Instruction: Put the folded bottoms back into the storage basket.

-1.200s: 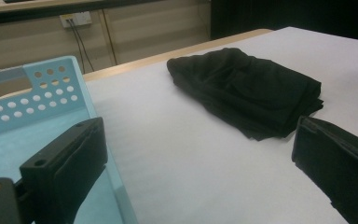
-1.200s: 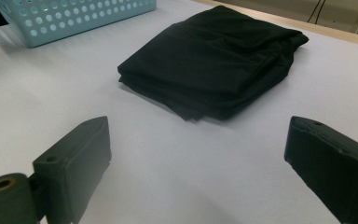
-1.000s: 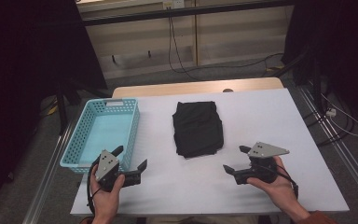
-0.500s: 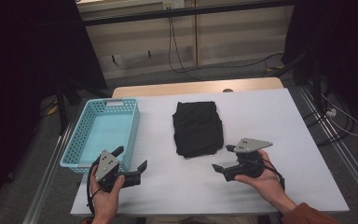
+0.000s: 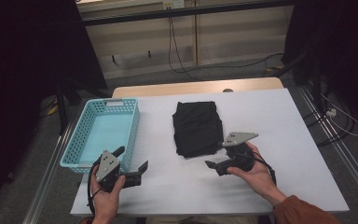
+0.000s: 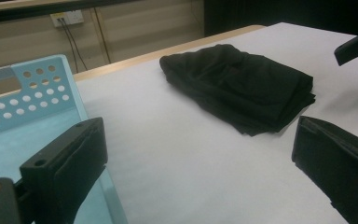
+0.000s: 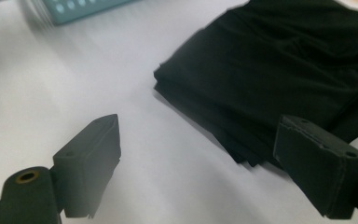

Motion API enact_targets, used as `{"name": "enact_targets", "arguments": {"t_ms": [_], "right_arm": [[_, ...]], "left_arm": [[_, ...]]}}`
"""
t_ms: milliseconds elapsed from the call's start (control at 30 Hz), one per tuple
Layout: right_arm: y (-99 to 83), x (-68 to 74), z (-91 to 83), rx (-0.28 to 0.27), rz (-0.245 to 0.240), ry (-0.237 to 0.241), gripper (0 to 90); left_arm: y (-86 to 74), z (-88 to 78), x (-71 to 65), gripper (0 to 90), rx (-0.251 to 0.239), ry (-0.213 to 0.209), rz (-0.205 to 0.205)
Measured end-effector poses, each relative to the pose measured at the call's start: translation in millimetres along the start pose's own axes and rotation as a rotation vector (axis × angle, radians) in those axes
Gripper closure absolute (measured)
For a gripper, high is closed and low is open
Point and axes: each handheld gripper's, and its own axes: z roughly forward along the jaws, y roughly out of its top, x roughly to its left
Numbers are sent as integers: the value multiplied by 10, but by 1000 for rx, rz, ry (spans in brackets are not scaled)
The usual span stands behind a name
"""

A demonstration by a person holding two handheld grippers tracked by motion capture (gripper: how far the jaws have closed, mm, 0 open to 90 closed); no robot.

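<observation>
Cloth: a folded black cloth (image 5: 198, 128) lies flat near the middle of the white table (image 5: 298, 140), well apart from the basket, its layered edges facing the person.
Cloth corner: in the right gripper view the stacked folds (image 7: 279, 79) sit at about 1 o'clock from the jaws, the near corner just ahead of the right-hand jaw.
Right claw: the right gripper (image 5: 221, 161) is held at about 5 o'clock from the cloth, just beside its near right corner, jaws pointing toward it.
Right claw state: the 2 jaws stand wide apart with bare table between them; they have just been closing a little, and nothing is gripped. Whether the far jaw brushes the cloth edge is hard to tell.
Left claw: the left gripper (image 5: 135, 165) rests in the person's hand at about 7 o'clock from the cloth, next to the basket's near right corner.
Left claw state: jaws spread wide, holding nothing; in its own view the cloth (image 6: 242, 91) lies ahead at 1 o'clock.
Basket: a light blue plastic basket (image 5: 81, 135) stands at 9 o'clock from the cloth, at the table's left edge.
</observation>
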Motion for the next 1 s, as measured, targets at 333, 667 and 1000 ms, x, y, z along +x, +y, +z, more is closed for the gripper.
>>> {"name": "enact_targets", "arguments": {"t_ms": [333,667,1000], "right_arm": [[144,-48,88,24,-17,-9,143],[367,-135,290,137,-53,8,152],[476,-207,542,156,-77,25,197]], "left_arm": [[-7,7,-2,34,5,-1,-1],[-11,10,6,34,9,-3,0],[-13,28,-6,34,12,-12,1]]}}
